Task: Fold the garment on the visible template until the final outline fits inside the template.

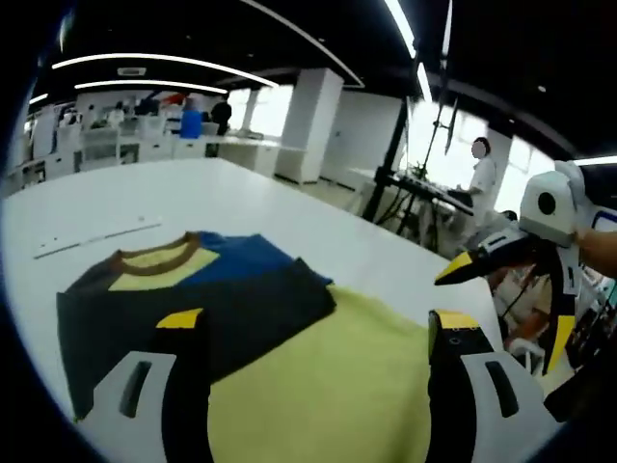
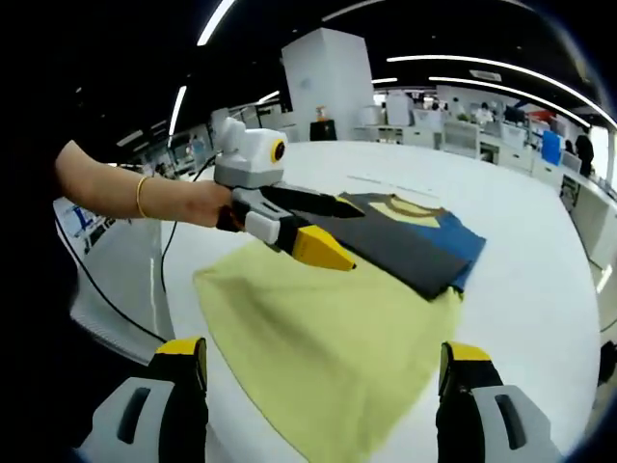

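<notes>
A T-shirt [image 1: 318, 386] lies flat on the white table [image 1: 241, 193]. Its body is yellow, its upper part dark grey and blue, with a brown neckband [image 1: 154, 258]. My left gripper [image 1: 316, 323] hovers open just over the yellow body, a jaw on each side. In the right gripper view a hand with a bracelet holds that left gripper [image 2: 352, 236] above the shirt [image 2: 328, 338], where the grey part meets the yellow. My right gripper [image 2: 321, 355] is open near the hem with nothing between its jaws. It enters the left gripper view as the right gripper [image 1: 496, 323], beside the shirt's edge.
A thin marked line [image 1: 96, 236] runs across the table beyond the collar. A black cable [image 2: 125, 309] hangs off the table's edge. A person [image 1: 479, 178] stands by dark equipment stands past the table. Desks and more people are far behind.
</notes>
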